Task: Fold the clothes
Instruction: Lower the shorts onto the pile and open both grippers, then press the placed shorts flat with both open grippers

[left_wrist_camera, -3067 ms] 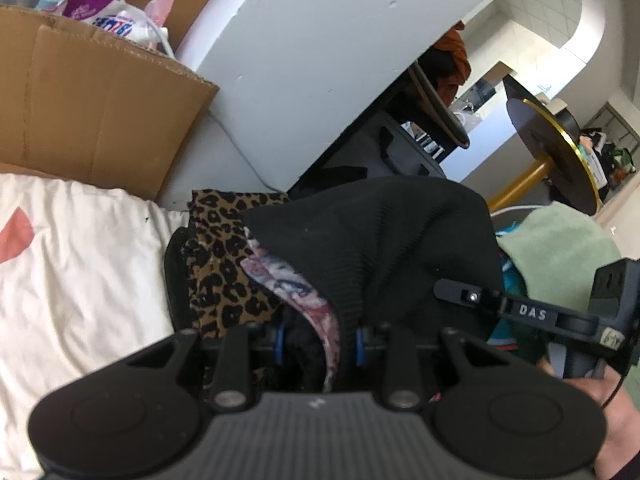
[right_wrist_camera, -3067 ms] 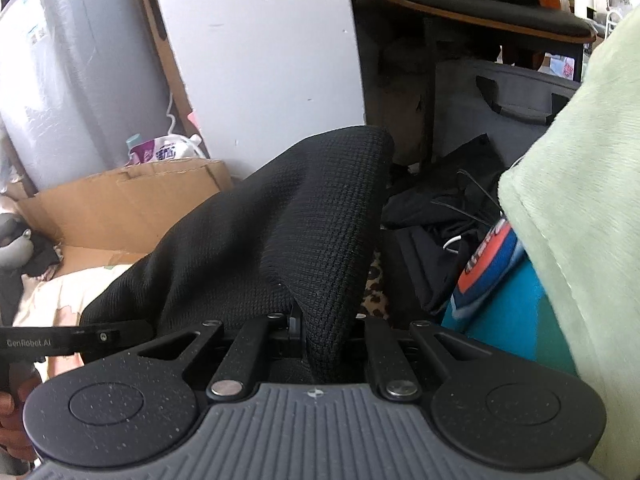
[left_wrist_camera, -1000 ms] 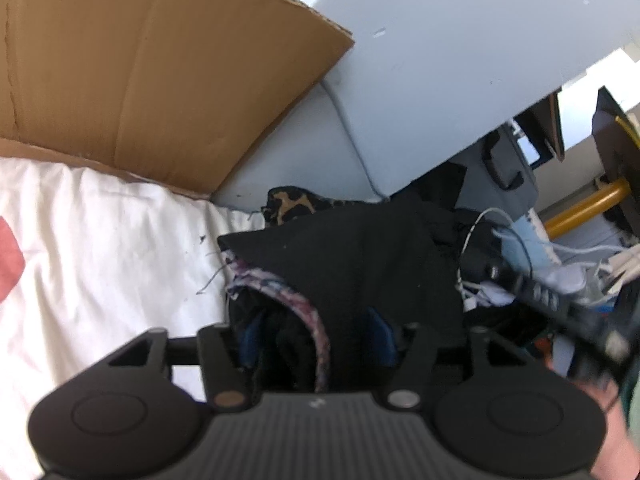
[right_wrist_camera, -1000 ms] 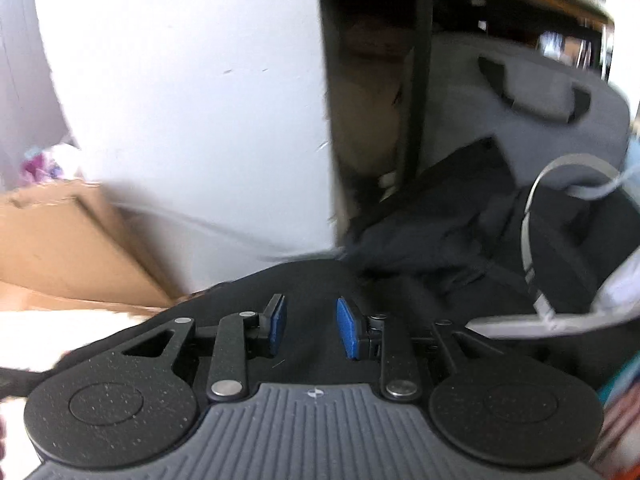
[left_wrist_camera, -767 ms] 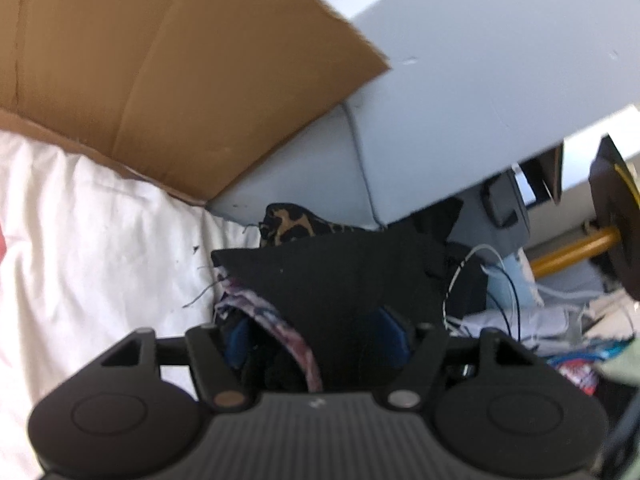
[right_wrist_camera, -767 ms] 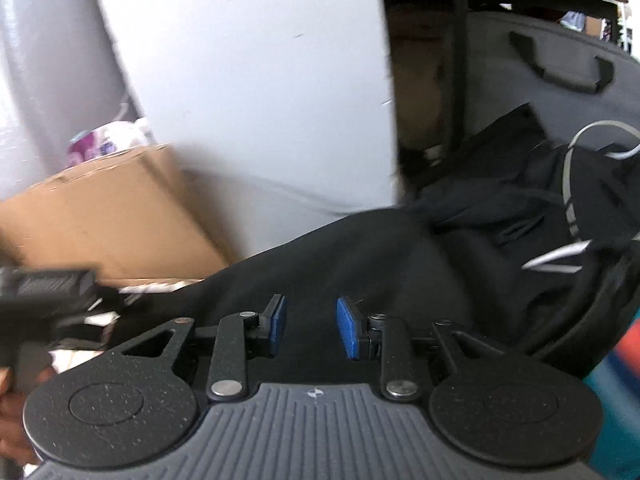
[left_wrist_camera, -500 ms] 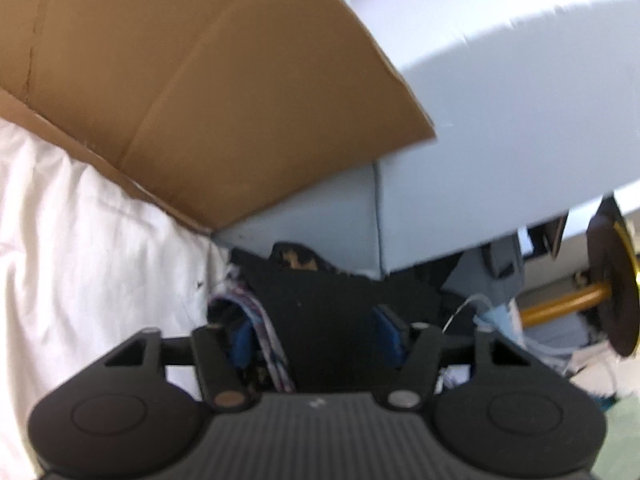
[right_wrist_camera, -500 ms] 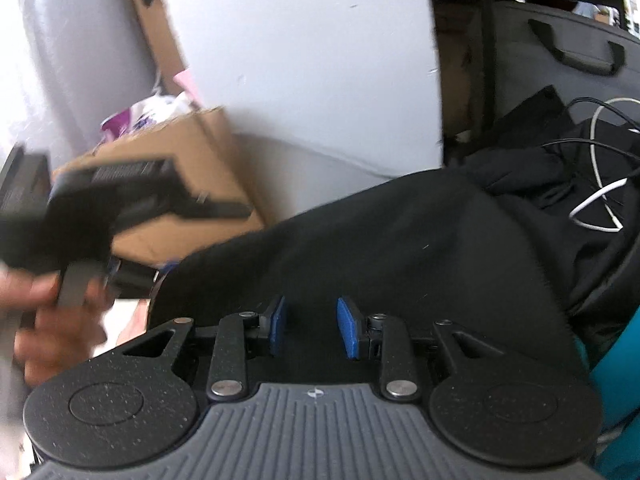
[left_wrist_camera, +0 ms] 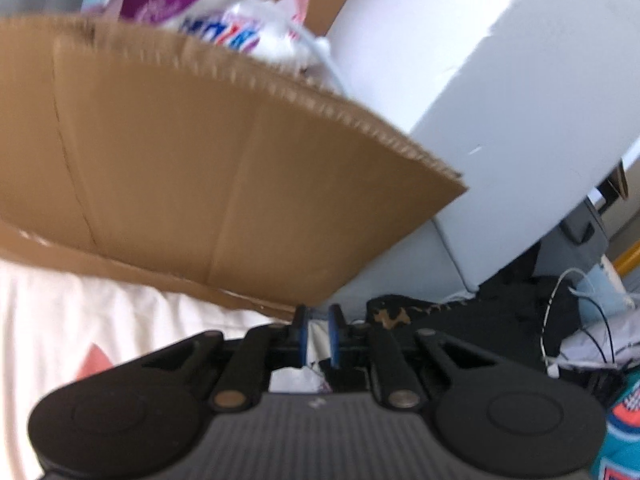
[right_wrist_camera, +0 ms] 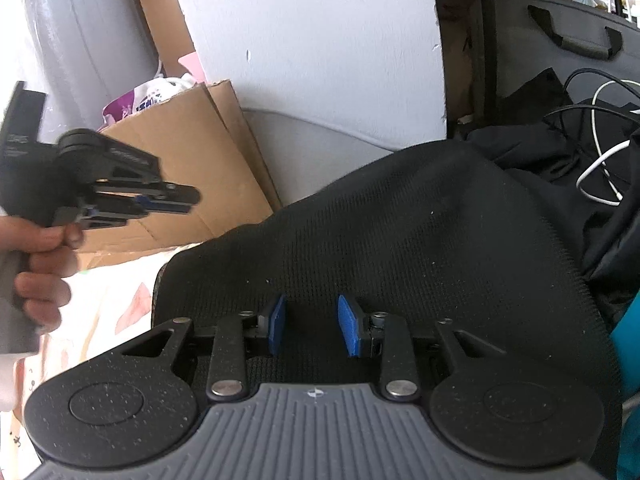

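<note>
In the cardboard box (left_wrist_camera: 224, 184), a plastic packet (left_wrist_camera: 224, 20)

Black knit garment (right_wrist_camera: 400, 232); brown cardboard box (left_wrist_camera: 200, 168); leopard-print cloth (left_wrist_camera: 394, 314).

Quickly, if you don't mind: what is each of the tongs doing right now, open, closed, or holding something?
Left tongs: closing, nearly shut, nothing between them.
Right tongs: open over the black garment, not gripping it.
</note>
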Tool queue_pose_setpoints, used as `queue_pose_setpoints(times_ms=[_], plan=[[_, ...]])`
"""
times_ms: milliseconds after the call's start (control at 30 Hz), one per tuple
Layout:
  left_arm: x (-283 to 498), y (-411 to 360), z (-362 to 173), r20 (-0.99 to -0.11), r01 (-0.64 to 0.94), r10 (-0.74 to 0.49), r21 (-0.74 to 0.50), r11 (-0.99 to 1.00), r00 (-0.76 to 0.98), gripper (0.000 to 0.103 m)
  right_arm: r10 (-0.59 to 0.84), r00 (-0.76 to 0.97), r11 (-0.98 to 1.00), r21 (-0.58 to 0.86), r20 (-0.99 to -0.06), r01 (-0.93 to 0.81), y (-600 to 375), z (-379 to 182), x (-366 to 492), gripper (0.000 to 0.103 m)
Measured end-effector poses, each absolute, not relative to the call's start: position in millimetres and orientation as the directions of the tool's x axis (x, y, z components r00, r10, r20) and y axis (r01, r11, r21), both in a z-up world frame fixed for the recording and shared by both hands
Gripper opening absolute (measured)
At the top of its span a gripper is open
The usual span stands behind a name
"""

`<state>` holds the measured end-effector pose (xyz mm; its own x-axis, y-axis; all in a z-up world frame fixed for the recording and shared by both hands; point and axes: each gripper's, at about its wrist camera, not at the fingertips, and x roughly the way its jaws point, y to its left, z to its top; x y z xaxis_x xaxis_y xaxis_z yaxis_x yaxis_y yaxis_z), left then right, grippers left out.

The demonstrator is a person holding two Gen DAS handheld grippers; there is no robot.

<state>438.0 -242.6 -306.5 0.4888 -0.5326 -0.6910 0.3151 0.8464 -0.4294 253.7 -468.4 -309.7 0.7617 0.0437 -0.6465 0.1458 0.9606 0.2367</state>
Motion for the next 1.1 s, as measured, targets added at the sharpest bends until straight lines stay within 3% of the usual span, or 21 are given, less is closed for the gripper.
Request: queue_pose_setpoints(times_ms=[333,433,667,767,1100], plan=[[365,-265,-272,-0.595,0.509,-0.727,-0.532,0.676,0.343,0.013,-0.026,0.799,0.943,0.251,-0.601,0.22,-491,-296,235,0.036],[351,-280,-280,-0.635,0.56,-0.692,-0.454,0.693,0.342,0.013,-0.05,0.791,0.938,0.242,-0.61,0.247,-504,-298,234,0.036],[354,-283,-310,-0.691,0.536,-0.638,-0.416,0.735,0.339,0.011,-0.068,0.761,0.953,0.183,-0.645,0.24,-520,-314,232,0.036],[359,-278,-315,-0.708,0.522,-0.614,-0.397,0.755,0.35,0.002,-0.083,0.756,0.951,0.175,-0.65,0.256,-528,-319,232,0.036],[362,-280,-324,-0.737,0.522,-0.559,-0.328,0.787,0.38,0.002,-0.184,0.688,0.946,0.063,-0.702,0.317,-559,-333,243,0.036]])
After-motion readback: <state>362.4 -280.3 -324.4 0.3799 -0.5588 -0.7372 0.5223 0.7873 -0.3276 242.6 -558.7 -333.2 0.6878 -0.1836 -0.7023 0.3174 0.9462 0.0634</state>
